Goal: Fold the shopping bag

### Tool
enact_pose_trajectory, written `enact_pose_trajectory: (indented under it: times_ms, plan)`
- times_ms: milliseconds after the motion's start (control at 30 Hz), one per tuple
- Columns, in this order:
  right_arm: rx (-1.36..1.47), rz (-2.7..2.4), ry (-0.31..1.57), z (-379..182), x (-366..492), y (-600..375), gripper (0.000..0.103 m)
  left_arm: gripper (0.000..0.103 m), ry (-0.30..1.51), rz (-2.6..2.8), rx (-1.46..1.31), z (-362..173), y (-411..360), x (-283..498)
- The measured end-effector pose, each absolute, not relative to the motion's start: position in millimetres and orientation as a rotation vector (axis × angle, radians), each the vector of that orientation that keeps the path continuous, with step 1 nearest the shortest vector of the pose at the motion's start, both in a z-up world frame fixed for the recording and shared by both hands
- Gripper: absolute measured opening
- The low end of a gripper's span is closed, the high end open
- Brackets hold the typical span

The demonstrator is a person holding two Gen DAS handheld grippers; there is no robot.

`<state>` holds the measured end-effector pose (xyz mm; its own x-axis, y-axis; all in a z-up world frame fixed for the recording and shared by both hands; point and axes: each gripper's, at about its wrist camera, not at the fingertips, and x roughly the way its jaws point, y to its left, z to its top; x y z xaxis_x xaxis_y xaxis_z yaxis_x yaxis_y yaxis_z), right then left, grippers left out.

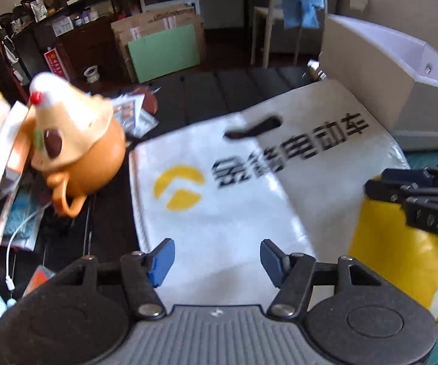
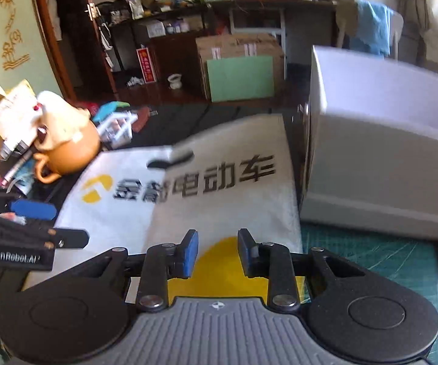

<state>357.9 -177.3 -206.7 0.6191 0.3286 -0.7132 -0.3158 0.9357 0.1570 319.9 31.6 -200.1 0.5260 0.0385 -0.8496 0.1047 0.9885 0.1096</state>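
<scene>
Cluttered worktop (image 1: pixel 164 97) is being covered by the bag (image 1: pixel 225 213), lying flat with a crease showing. Left gripper (image 1: pixel 217 258) and right gripper (image 2: pixel 217 249) are being held over it, jaws apart, empty. Pot (image 1: pixel 82 158) is risking being knocked.

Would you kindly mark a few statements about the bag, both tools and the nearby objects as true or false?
1. The shopping bag is white with a yellow logo. True.
2. The left tool is clamped on the bag. False: it is open, gripping nothing.
3. An orange teapot sits left of the bag. True.
4. The right tool holds the teapot. False: it is open over the bag.
5. A white box stands right of the bag. True.
</scene>
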Motion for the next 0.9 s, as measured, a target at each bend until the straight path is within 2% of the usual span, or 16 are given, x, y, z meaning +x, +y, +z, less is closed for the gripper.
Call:
enact_pose_trajectory:
  times_ms: [300,600,900]
  plan:
    - [0.170,0.334,0.859,-220.5,366.8,-201.4,0.029,0.062,0.967,0.001,0.268,-199.3,49.7,332.1]
    - [0.069,0.455,0.948,-177.7,309.7,-213.9,0.029,0.066,0.955,-0.122,0.222,-139.2,52.9,262.4]
    - [0.036,0.365,1.095,-204.3,262.0,-185.3,0.029,0.065,1.149,-0.071,0.198,-190.7,50.7,246.3]
